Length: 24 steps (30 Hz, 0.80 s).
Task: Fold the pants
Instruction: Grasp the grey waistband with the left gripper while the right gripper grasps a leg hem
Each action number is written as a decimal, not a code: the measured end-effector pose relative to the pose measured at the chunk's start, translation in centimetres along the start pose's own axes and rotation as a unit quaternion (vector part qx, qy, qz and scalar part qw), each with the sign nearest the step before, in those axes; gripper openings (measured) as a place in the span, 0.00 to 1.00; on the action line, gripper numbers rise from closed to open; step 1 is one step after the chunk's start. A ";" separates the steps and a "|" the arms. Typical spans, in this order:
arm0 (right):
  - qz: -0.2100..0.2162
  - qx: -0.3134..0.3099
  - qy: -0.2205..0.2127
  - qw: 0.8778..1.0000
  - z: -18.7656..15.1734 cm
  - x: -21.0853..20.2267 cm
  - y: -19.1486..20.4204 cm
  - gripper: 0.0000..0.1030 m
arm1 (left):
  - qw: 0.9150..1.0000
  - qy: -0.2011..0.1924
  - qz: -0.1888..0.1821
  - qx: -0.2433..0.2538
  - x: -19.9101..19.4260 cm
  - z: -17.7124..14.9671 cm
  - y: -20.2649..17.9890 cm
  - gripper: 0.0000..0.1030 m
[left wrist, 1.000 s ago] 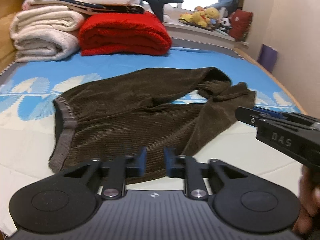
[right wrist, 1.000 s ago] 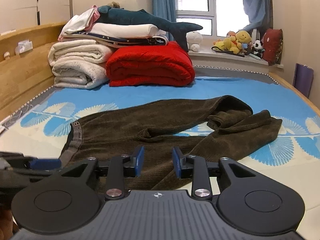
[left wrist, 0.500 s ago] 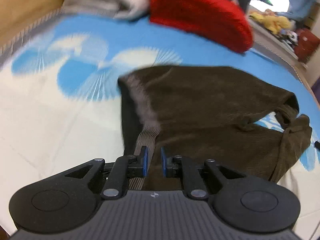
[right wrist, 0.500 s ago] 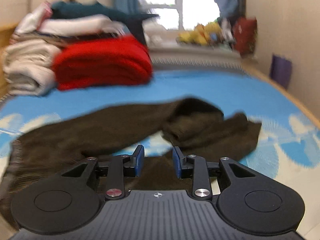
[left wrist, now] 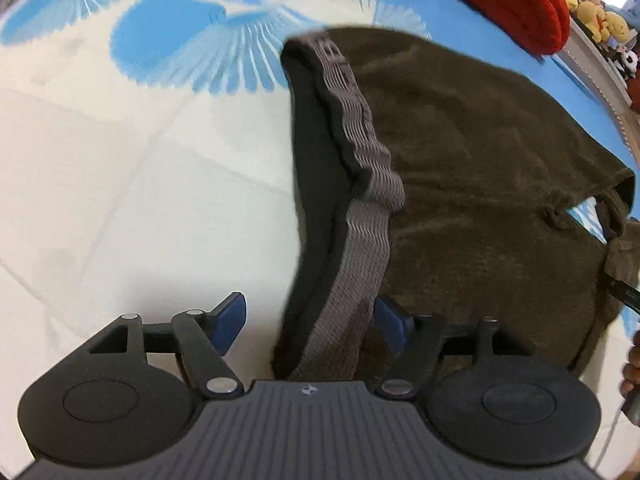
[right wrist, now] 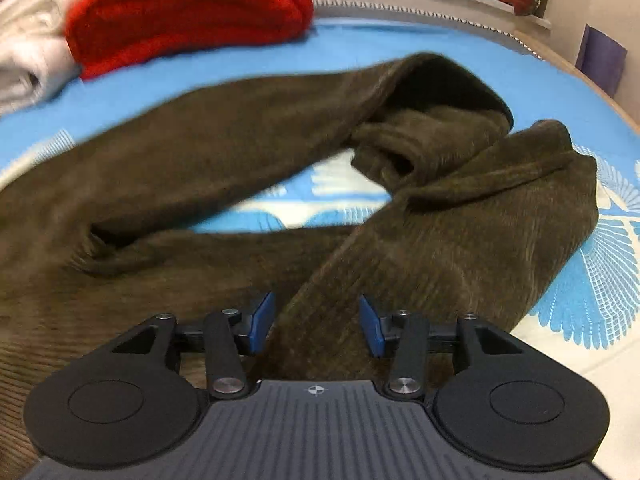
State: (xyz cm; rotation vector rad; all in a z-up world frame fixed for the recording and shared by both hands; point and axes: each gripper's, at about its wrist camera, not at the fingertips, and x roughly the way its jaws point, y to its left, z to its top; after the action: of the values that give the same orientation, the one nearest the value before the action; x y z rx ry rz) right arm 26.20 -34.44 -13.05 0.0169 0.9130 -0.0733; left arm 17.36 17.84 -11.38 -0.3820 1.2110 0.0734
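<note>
Left tongs (left wrist: 310, 322): we see them tipped steeply down at the bed, jaws wide and opening. The grey ribbed waistband (left wrist: 360, 216) of the pants (left wrist: 480, 168) runs up from bottom centre of the frame between the two blue pads; neither pad presses on it, as far as we can judge. One blue pad (left wrist: 230, 322) stands over bare bedsheet (left wrist: 140, 200), the other over brown cloth.

At the right edge of the left wrist view we note part of a hand (left wrist: 632, 372) and a dark bar beside it; too little shows to say more.

Right tongs (right wrist: 316, 326): angled down less steeply, jaws at middling width and opening. A pant leg (right wrist: 460, 248) rises from between the pads toward the upper right of the frame, cloth in the gap, pads apart from it.

The pants lie spread on the blue-and-cream bedsheet, legs crossing and bunched in the frame's upper right. A folded red blanket (right wrist: 188, 8) sits at upper left, pale blankets (right wrist: 28, 52) just beside it, plush toys (left wrist: 592, 8) on the ledge behind.
</note>
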 end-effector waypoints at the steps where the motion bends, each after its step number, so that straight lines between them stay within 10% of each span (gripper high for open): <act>1: 0.003 0.002 0.001 1.000 0.0 0.2 0.1 0.48 | 1.000 0.003 -0.009 0.003 0.2 -0.3 -0.4 0.73; 3: -0.001 -0.005 -0.001 1.000 0.1 0.3 -0.1 0.45 | 1.000 0.017 -0.004 0.015 1.1 -0.6 -0.5 0.72; 6: -0.010 -0.008 -0.002 1.000 0.3 -0.4 -0.9 0.07 | 0.999 0.018 0.010 0.039 2.0 -1.2 -1.3 0.65; 11: -0.026 0.043 -0.015 0.999 1.2 -4.9 -6.1 0.06 | 0.996 -0.001 0.009 0.088 0.7 -2.3 -3.5 0.32; 17: -0.041 0.024 -0.033 0.998 -1.8 -13.0 -10.8 0.06 | 0.989 -0.035 -0.039 0.139 -3.7 -4.6 -5.1 0.27; 24: 0.041 -0.107 0.073 0.991 -10.9 -17.8 -12.3 0.06 | 0.989 -0.016 -0.004 0.149 -7.2 -7.0 -2.7 0.00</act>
State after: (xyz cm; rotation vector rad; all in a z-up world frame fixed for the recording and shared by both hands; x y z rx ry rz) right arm 5.89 -45.24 -5.37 -0.1407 1.0613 0.1029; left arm 9.16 14.10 -6.14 -0.1229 1.1677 -0.1078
